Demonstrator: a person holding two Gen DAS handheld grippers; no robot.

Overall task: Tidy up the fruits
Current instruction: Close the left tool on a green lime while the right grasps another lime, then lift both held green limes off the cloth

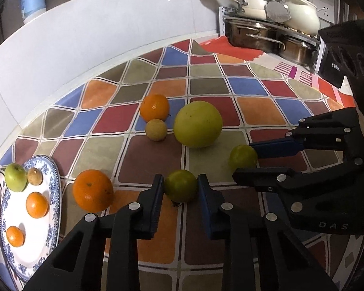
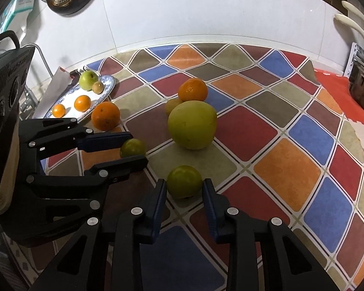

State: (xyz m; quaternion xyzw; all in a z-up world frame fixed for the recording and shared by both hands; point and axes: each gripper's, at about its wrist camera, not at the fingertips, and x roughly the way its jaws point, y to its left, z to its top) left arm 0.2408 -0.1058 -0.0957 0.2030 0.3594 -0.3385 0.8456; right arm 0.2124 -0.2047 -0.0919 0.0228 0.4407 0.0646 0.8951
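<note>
My left gripper (image 1: 180,179) is shut on a small green fruit (image 1: 180,190) that rests on the checked tablecloth. To its right, my right gripper (image 2: 184,180) is shut on a second small green fruit (image 2: 184,186), also on the cloth. Each gripper shows in the other view: the right gripper (image 1: 244,158) and the left gripper (image 2: 137,148). A blue-patterned plate (image 1: 54,169) at the left holds a green apple (image 1: 15,177), a small brown fruit (image 1: 34,176) and two small oranges. A big orange (image 1: 92,190) lies beside the plate.
Beyond the grippers lie a large yellow-green pomelo (image 1: 197,123), another orange (image 1: 154,107) and a small tan fruit (image 1: 156,130). A rack of pots (image 1: 267,36) stands at the back right. A white wall runs along the back.
</note>
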